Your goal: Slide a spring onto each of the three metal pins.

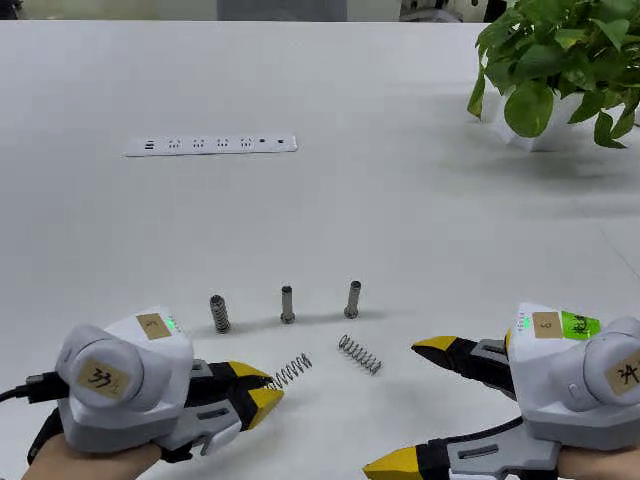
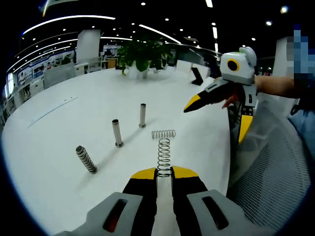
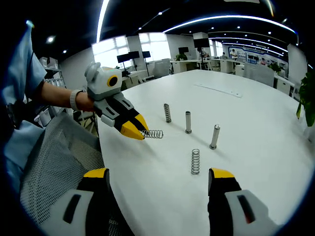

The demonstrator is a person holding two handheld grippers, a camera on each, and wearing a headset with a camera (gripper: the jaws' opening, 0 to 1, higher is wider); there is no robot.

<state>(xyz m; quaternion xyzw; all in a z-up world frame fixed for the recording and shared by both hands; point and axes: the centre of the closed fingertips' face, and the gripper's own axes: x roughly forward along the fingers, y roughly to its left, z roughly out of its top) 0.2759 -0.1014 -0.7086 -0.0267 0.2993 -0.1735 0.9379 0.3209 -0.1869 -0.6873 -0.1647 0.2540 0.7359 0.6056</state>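
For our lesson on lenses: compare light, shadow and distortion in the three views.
Head view: soft even light, faint shadows by the pins and plant. Left gripper view: table edge bulges, ceiling lights bend into arcs. Right gripper view: same bulge, bright windows behind the left tool.

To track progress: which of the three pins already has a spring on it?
The leftmost pin in head view: a spring wraps it; middle pin and right pin are bare.

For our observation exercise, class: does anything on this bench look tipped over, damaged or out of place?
Nothing stands out. The left pin, middle pin and right pin stand on the table, the left one already wearing the first spring. A loose spring lies before them, and the left hand-held gripper holds the third spring.
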